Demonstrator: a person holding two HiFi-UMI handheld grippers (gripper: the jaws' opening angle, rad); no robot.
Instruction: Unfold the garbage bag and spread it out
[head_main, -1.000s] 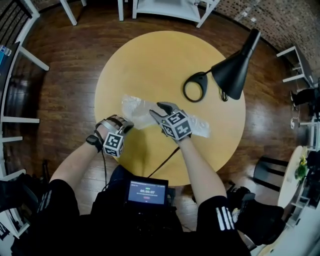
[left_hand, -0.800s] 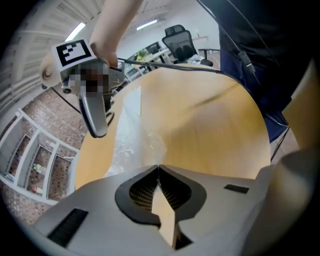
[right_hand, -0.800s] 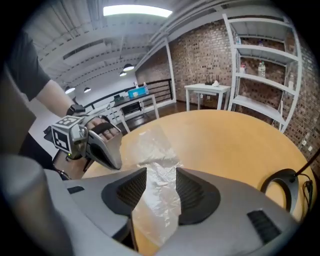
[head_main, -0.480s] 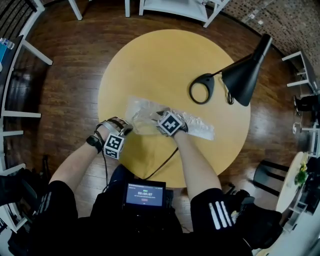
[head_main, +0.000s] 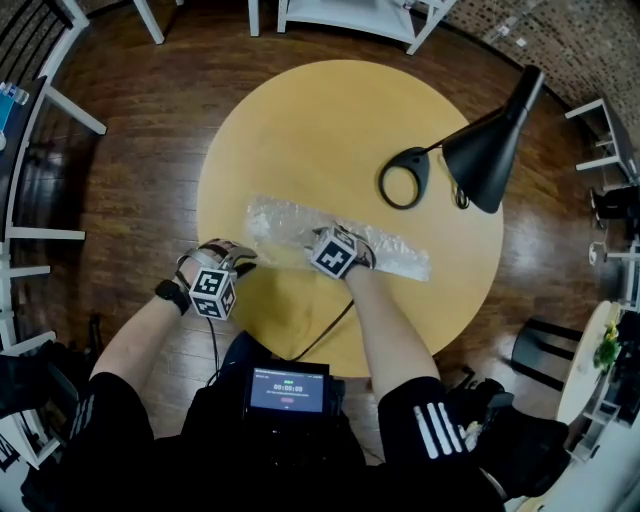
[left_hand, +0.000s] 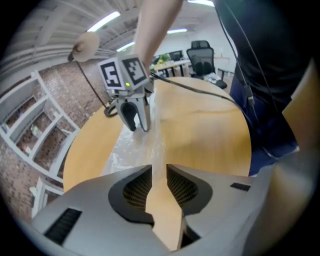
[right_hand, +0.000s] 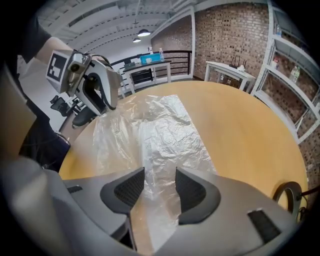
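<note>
A person seated at a round wooden table (head_main: 330, 130) works a clear garbage bag (head_main: 280, 220) with a two-jaw gripper in each hand. The bag lies crumpled and part-flattened on the table, a long strip running away from both sets of fingers. The left gripper (left_hand: 159, 170) sits at the table's near left edge, tilted downward, its jaws just having been opening and now parted by a narrow gap. Bare wood shows between its fingers (left_hand: 132, 186), and the bag's pale end reaches up to their tips without being pinched. The right gripper (right_hand: 160, 172) points steeply down over the middle of the strip, its jaws also just having been opening and now standing wide. The wrinkled film lies under and between its fingers (right_hand: 192, 192), loose and ungripped, and spreads out ahead of them toward the left gripper. To the right of the right gripper's fingers, well apart from the plastic, a black desk lamp (head_main: 485, 145) stands on a ring-shaped base (head_main: 403, 178). A black cable (head_main: 335, 318) trails back from the right gripper over the table's near rim.
</note>
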